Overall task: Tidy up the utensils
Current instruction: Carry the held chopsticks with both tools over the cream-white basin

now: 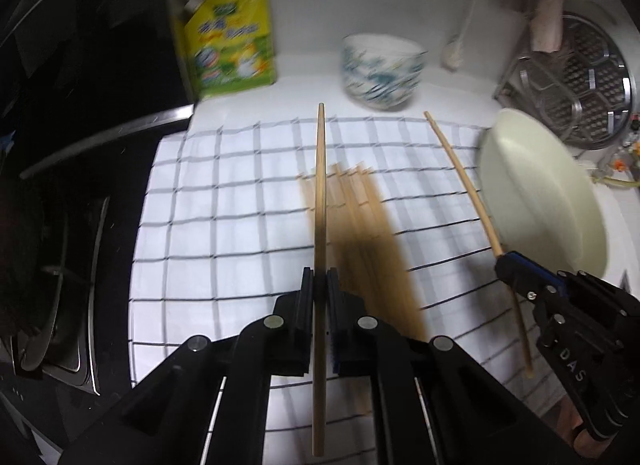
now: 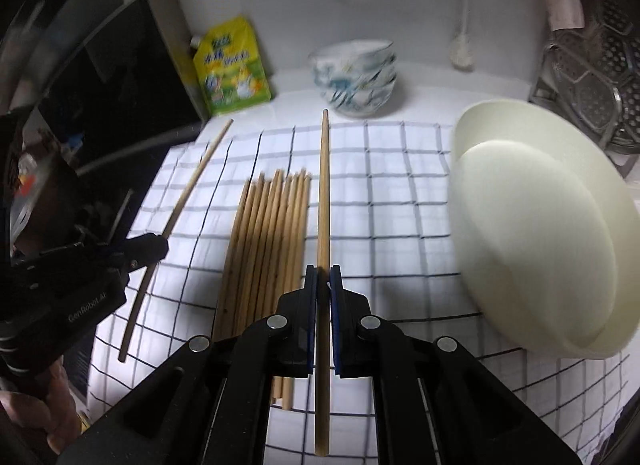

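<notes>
Each gripper holds one wooden chopstick above a white cloth with a dark grid. My left gripper [image 1: 320, 279] is shut on a chopstick [image 1: 320, 185] that runs straight ahead; the same gripper [image 2: 158, 251] and its chopstick [image 2: 192, 181] show at the left of the right wrist view. My right gripper [image 2: 324, 275] is shut on another chopstick [image 2: 323, 193]; in the left wrist view that gripper [image 1: 505, 265] and chopstick [image 1: 460, 177] sit at the right. A bundle of several chopsticks [image 2: 268, 241] lies on the cloth between the two grippers, blurred in the left wrist view [image 1: 360, 233].
A cream bowl [image 2: 532, 233] lies tipped on the cloth's right side. A blue-patterned bowl stack [image 2: 354, 81] and a yellow-green refill pouch [image 2: 232, 65] stand at the back by the wall. A black stove [image 1: 80, 145] borders the left. A metal steamer rack [image 1: 580, 85] leans at the right.
</notes>
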Demonstrator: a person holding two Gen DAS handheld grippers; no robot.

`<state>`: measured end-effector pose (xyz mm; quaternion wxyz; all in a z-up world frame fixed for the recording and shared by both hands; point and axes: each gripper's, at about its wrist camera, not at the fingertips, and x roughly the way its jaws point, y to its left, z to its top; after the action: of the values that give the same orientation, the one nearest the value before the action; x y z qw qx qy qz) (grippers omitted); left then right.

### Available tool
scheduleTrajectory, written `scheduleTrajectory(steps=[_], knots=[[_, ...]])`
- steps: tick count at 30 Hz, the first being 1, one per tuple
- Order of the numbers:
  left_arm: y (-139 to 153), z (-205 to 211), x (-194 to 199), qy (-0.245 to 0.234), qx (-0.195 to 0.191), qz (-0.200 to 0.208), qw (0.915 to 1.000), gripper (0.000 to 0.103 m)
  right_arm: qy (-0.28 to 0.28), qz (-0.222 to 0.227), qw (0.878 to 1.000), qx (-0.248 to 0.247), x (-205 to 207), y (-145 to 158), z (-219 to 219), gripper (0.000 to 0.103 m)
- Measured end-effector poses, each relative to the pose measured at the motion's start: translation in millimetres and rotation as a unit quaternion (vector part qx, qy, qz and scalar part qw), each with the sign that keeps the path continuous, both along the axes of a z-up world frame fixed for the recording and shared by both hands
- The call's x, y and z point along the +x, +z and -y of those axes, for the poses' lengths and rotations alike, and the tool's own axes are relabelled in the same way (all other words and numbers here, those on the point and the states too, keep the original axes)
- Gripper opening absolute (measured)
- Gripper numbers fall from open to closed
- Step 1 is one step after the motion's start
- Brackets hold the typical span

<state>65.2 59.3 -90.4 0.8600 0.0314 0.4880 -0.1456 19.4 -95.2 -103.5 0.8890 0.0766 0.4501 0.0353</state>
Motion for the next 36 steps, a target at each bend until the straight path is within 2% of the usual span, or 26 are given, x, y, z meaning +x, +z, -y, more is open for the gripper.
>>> scheduleTrajectory(steps=[4, 11, 14, 20, 27, 36], knots=[[23, 38, -3, -0.026, -0.018, 0.013, 0.9994, 0.007, -0.028, 0.018, 0.999, 0.0, -9, 21, 40, 0.006], [50, 144, 0, -0.075, -0.071, 0.027, 0.9943, 0.007, -0.083, 0.029, 0.996, -0.021, -21, 40, 140, 0.006], [53, 193, 6, -0.09, -0.075, 0.031, 0.9926, 0.007, -0.097, 0.027, 0.995, -0.024, -21, 40, 183, 0.006], [43, 267, 15, -0.114, -0.074, 0.021, 0.9906, 0.007, -0.099, 0.014, 0.995, -0.016, -9, 24, 236, 0.006], [7, 297, 24, -0.107, -0.043, -0.006, 0.9934, 0.007, -0.09, -0.018, 0.996, 0.012, 10, -10, 259, 0.006], [-14, 305, 36, -0.093, -0.022, -0.025, 0.9951, 0.007, -0.08, -0.047, 0.995, 0.028, 23, -33, 269, 0.006]])
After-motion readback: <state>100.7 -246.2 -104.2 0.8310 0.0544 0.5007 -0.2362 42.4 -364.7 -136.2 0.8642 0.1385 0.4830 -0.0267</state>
